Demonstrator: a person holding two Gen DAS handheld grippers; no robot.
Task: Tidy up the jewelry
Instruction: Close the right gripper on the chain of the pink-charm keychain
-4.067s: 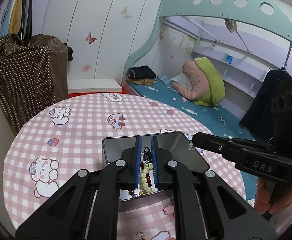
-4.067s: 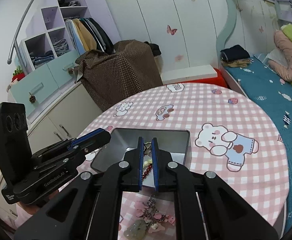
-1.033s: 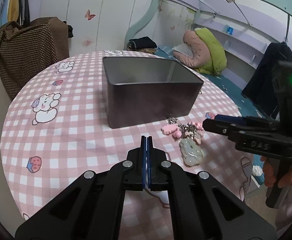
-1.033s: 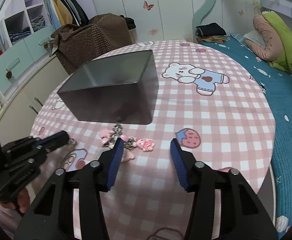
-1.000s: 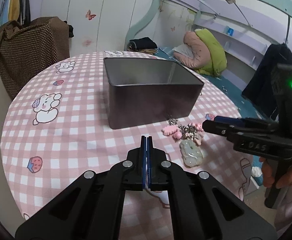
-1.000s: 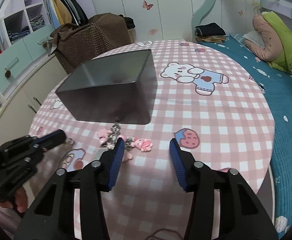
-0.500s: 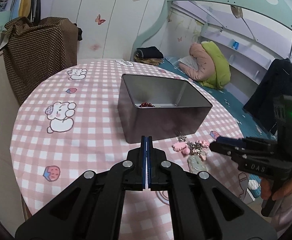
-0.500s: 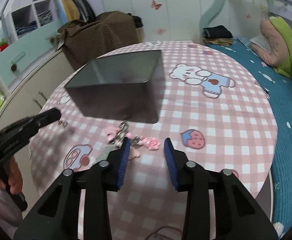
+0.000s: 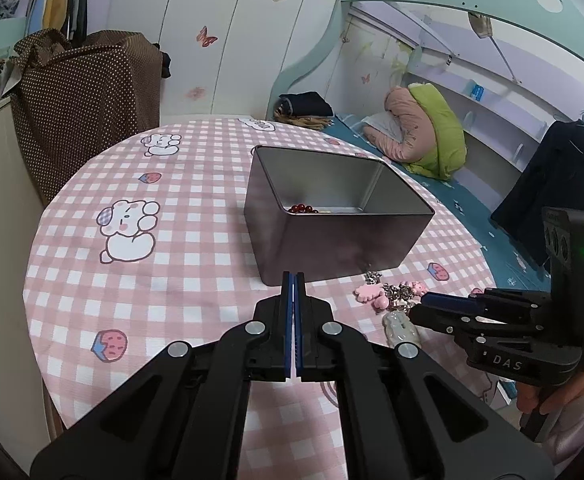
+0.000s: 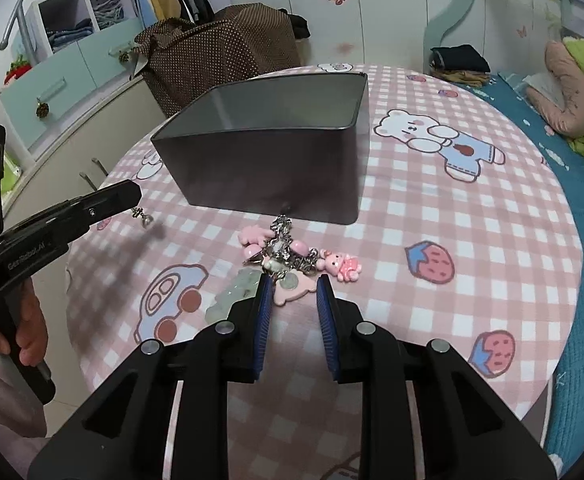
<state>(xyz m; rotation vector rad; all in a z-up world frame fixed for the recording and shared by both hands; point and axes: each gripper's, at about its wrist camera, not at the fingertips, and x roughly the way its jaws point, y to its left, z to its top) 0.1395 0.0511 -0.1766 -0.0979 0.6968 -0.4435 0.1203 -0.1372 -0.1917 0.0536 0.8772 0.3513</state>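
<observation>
A grey metal tin (image 9: 331,216) stands on the round pink checked table, with red beads (image 9: 303,209) inside at its near wall. It also shows in the right wrist view (image 10: 276,160). A charm bracelet (image 10: 288,252) with pink charms and a pale green jade pendant (image 10: 232,292) lies just before the tin; it also shows in the left wrist view (image 9: 391,294). My right gripper (image 10: 291,280) is open, its fingertips just short of the bracelet, straddling a pink charm. My left gripper (image 9: 293,280) is shut and empty, in front of the tin.
A small silver earring (image 10: 142,216) lies on the cloth near the left gripper's tip. A brown dotted bag (image 9: 84,108) stands behind the table. A bed (image 9: 431,152) lies to the right, a cabinet (image 10: 52,92) to the left.
The bead bracelet held over the tin 4 s ago now lies inside it. My left gripper rose and drew back. My right gripper narrowed and moved down to the charm bracelet.
</observation>
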